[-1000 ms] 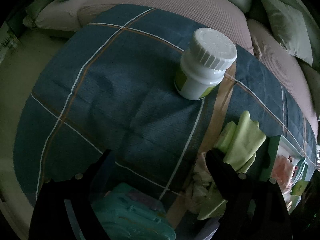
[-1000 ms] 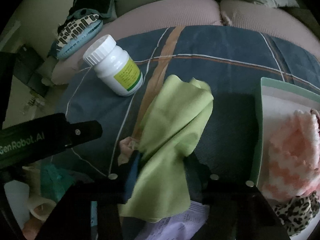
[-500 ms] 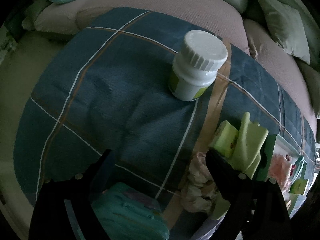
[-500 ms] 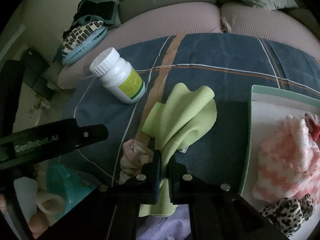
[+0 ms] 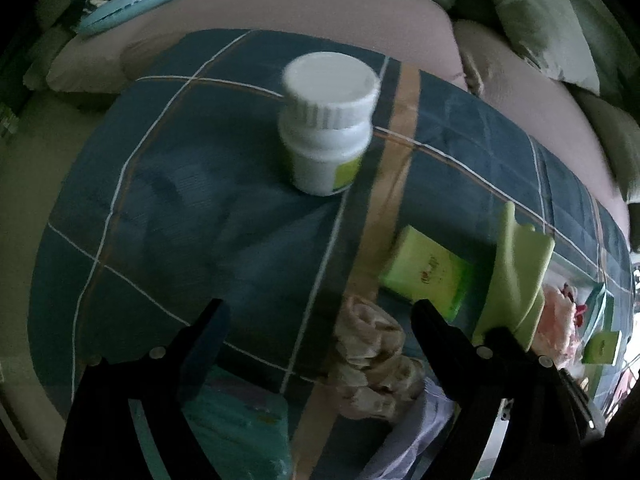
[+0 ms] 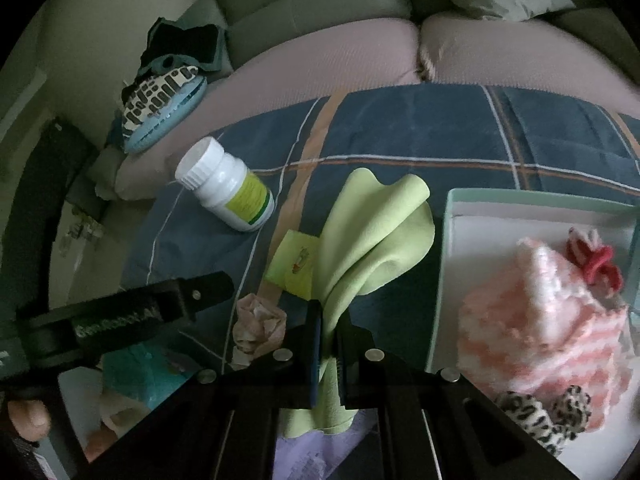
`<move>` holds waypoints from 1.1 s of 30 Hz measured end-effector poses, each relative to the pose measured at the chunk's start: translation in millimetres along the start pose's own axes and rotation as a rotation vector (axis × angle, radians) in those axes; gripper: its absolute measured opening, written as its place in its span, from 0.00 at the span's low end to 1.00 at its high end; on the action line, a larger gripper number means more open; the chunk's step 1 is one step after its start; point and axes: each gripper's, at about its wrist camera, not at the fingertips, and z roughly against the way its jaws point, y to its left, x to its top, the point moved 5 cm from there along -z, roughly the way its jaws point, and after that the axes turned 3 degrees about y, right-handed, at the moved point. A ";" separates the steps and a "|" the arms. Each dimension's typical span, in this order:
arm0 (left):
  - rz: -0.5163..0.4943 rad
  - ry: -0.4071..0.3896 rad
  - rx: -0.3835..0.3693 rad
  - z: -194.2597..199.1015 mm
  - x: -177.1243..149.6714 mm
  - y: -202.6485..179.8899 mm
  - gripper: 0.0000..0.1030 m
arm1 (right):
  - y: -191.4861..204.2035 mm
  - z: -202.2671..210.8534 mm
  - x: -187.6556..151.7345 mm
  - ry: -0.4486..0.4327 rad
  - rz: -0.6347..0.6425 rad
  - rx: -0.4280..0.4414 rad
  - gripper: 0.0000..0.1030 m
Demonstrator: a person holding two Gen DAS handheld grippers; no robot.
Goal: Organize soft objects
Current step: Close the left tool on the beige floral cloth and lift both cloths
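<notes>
My right gripper is shut on a light green cloth, which hangs lifted off the blue plaid blanket; the same green cloth shows at the right of the left wrist view. Under it lies a small green packet. A crumpled pinkish cloth lies between the open fingers of my left gripper, which hovers above the blanket. A white tray at the right holds a pink-and-white knitted piece, a red-and-white item and a leopard-print item.
A white pill bottle stands on the blanket behind the cloths. A teal package and a lilac sheet lie near the front edge. Pink sofa cushions and a leopard-print slipper are behind.
My right gripper closed on the green cloth and raised it, uncovering the green packet. The left gripper shifted sideways, staying open, so the crumpled cloth now sits between its fingers.
</notes>
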 end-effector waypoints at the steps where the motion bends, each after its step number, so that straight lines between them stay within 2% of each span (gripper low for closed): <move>1: -0.005 0.001 -0.002 -0.4 -0.4 -2.0 0.89 | -1.8 3.8 0.8 -0.007 -0.002 -0.001 0.06; 8: -0.025 0.006 -0.019 -1.5 -5.2 -10.8 0.89 | -15.9 32.1 6.1 -0.063 -0.019 -0.021 0.06; 16: -0.080 0.023 -0.006 -11.1 -9.2 -25.6 0.88 | -34.3 61.6 10.4 -0.118 -0.058 -0.046 0.06; 20: -0.103 0.063 -0.011 -23.5 -12.8 -35.1 0.68 | -40.1 66.9 12.7 -0.127 -0.079 -0.041 0.06; 22: -0.115 0.082 -0.004 -29.9 -14.9 -38.4 0.65 | -41.3 68.2 13.3 -0.129 -0.083 -0.040 0.06; 24: -0.127 0.097 0.010 -35.3 -17.1 -41.1 0.56 | -41.6 69.1 13.7 -0.130 -0.082 -0.037 0.06; 28: -0.148 0.123 0.034 -45.1 -20.2 -44.7 0.46 | -40.0 69.2 12.8 -0.129 -0.080 -0.032 0.06; 33: -0.163 0.126 0.042 -50.8 -25.6 -48.4 0.26 | -42.5 67.9 13.1 -0.121 -0.090 -0.029 0.06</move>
